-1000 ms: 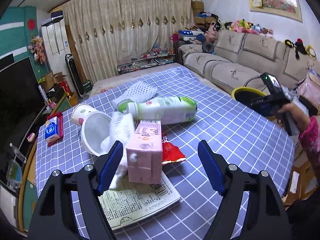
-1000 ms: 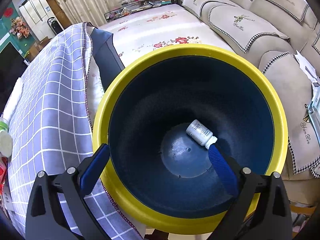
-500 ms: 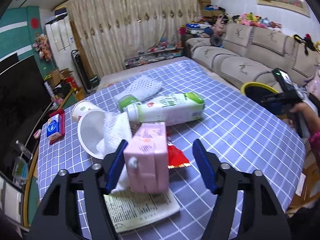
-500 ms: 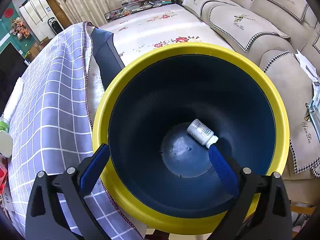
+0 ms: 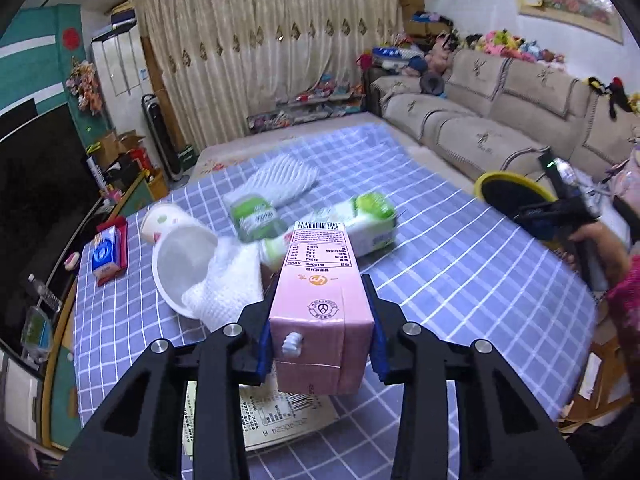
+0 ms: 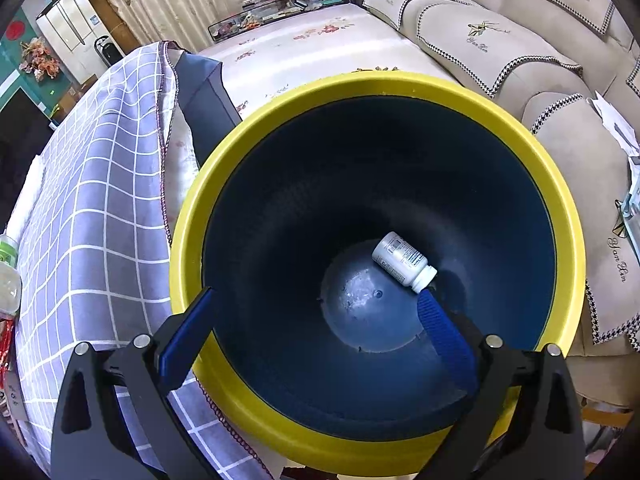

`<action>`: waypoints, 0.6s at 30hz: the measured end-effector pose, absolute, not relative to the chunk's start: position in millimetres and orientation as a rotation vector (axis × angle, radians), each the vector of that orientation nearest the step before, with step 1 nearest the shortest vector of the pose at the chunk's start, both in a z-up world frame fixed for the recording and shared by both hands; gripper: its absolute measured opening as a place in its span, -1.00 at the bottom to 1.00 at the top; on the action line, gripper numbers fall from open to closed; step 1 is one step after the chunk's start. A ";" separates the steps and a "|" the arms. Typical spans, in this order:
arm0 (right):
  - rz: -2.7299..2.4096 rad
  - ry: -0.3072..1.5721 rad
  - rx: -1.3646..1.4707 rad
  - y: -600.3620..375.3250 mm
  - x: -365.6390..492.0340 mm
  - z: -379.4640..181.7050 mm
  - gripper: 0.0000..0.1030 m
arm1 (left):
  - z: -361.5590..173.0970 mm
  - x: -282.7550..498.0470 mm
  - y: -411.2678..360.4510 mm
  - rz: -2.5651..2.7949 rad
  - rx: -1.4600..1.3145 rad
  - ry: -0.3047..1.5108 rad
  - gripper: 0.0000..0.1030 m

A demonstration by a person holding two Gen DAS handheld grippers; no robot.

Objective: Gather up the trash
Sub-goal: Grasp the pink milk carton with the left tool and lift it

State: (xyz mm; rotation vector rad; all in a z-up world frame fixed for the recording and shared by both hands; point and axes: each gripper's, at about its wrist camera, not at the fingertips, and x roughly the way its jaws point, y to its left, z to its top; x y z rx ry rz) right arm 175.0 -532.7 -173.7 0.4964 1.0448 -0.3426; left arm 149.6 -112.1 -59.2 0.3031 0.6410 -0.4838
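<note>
A pink drink carton (image 5: 320, 320) sits tilted between the blue pads of my left gripper (image 5: 320, 284). The jaws are closing and both pads press on its sides. Behind it on the checked tablecloth (image 5: 460, 272) lie a green-and-white bottle (image 5: 360, 220), a small green container (image 5: 254, 218), a white cup (image 5: 182, 256), a white tissue (image 5: 228, 280) and a printed paper (image 5: 280, 416). My right gripper (image 6: 316, 294) hangs open and empty over a yellow-rimmed blue bin (image 6: 384, 84). A white pill bottle (image 6: 404, 262) lies at the bin's bottom.
The bin (image 5: 508, 188) stands off the table's right edge, beside a beige sofa (image 6: 500, 40). A hand (image 5: 600, 248) holds the right gripper there. A white foam net (image 5: 284, 176) lies at the table's far side and a red-and-blue box (image 5: 108, 252) at its left edge.
My left jaws have closed in from wide apart onto the pink carton, which has tipped toward the camera and now hides the red wrapper. The right gripper has stayed over the bin.
</note>
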 end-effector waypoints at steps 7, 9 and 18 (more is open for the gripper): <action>-0.340 1.019 0.483 -530.5 171.7 -163.8 0.83 | -14.2 133.6 -115.5 -0.542 0.258 0.569 -0.27; -0.346 1.009 0.471 -530.7 168.9 -158.3 0.83 | -8.1 130.8 -124.4 -0.558 0.275 0.561 -0.27; -0.422 0.914 0.429 -550.7 121.4 -120.5 0.83 | -12.4 138.6 -211.0 -0.737 0.355 0.586 -0.27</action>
